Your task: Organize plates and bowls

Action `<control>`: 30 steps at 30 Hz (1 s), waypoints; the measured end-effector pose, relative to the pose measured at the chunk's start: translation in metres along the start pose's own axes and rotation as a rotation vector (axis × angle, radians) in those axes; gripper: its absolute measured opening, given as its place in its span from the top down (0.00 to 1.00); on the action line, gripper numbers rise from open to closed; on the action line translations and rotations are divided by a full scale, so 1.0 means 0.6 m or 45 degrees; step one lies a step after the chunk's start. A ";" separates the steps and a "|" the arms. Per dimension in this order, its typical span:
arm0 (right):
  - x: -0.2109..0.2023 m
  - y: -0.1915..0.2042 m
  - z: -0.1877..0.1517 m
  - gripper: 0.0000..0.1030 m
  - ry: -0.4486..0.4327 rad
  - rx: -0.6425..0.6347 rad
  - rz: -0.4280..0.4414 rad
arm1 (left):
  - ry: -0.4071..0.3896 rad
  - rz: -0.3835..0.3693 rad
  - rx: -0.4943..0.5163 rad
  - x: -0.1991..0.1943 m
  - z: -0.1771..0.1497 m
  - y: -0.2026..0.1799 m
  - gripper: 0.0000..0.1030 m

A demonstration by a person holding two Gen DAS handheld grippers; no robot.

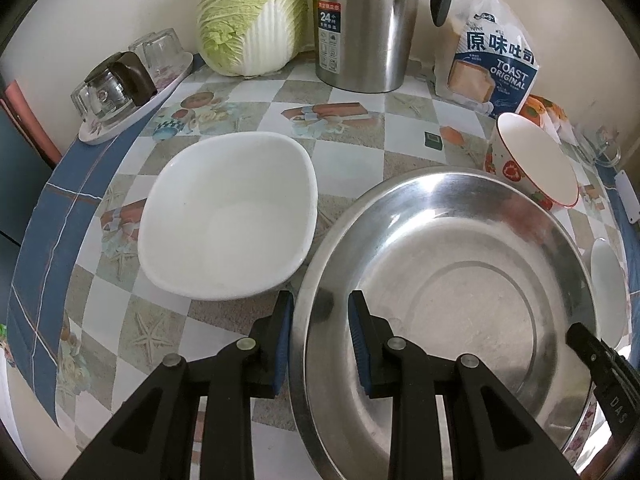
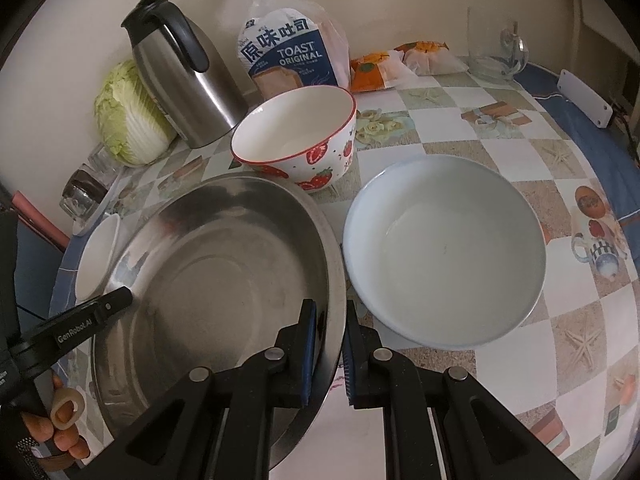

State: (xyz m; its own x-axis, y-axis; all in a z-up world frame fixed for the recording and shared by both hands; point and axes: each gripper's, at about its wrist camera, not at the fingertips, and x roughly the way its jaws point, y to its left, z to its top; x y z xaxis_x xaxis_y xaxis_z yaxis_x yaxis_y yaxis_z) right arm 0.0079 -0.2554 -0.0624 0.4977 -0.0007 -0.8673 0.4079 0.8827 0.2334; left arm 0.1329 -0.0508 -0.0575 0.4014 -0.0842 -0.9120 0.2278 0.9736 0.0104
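A wide steel basin (image 1: 460, 280) fills the near middle of the table. My left gripper (image 1: 320, 340) is shut on its left rim, one pad outside and one inside. My right gripper (image 2: 330, 352) is shut on the right rim of the basin (image 2: 224, 272). A floral plate edge (image 1: 580, 440) shows beneath the basin. A white square bowl (image 1: 228, 216) sits just left of it. Just right of it rests a pale blue bowl (image 2: 444, 252). A strawberry-patterned bowl (image 2: 296, 136) stands behind, close to the basin's far rim.
Along the wall stand a cabbage (image 1: 252, 16), a steel thermos jug (image 1: 364, 24) and a toast bag (image 2: 288, 56). A tray of upturned glasses (image 1: 124, 84) sits far left. Orange packets (image 2: 376, 68) and a glass jug (image 2: 492, 44) sit far right. A hand (image 2: 60, 420) holds the left gripper.
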 end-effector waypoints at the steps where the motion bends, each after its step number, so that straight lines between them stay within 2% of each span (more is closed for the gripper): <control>1: 0.001 0.001 -0.001 0.87 -0.002 0.000 0.000 | -0.002 0.000 -0.002 0.000 0.000 0.001 0.73; 13: 0.004 0.006 -0.001 0.85 -0.005 -0.009 0.003 | 0.031 -0.045 -0.047 0.002 0.004 0.017 0.71; 16: -0.002 0.003 0.000 0.85 -0.014 0.001 0.000 | 0.029 -0.048 -0.053 -0.004 0.005 0.022 0.67; 17: -0.006 0.004 0.001 0.85 -0.020 0.001 0.000 | 0.029 -0.061 -0.060 -0.008 0.006 0.023 0.63; 19: -0.012 0.004 0.002 0.78 -0.028 -0.002 -0.004 | 0.027 -0.081 -0.066 -0.015 0.006 0.023 0.54; 21: -0.019 0.004 0.002 0.77 -0.036 -0.001 0.002 | 0.024 -0.108 -0.091 -0.020 0.006 0.026 0.39; 24: -0.034 0.007 0.003 0.77 -0.061 -0.016 -0.011 | -0.006 -0.104 -0.094 -0.029 0.007 0.028 0.24; 30: -0.057 0.014 0.002 0.77 -0.099 -0.037 -0.005 | -0.001 -0.152 -0.088 -0.034 0.005 0.024 0.14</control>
State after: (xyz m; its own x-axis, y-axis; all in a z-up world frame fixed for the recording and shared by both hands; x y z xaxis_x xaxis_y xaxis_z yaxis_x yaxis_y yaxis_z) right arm -0.0049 -0.2487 -0.0301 0.5545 -0.0396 -0.8312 0.3883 0.8958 0.2164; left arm 0.1306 -0.0355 -0.0377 0.3760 -0.2006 -0.9046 0.2127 0.9689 -0.1265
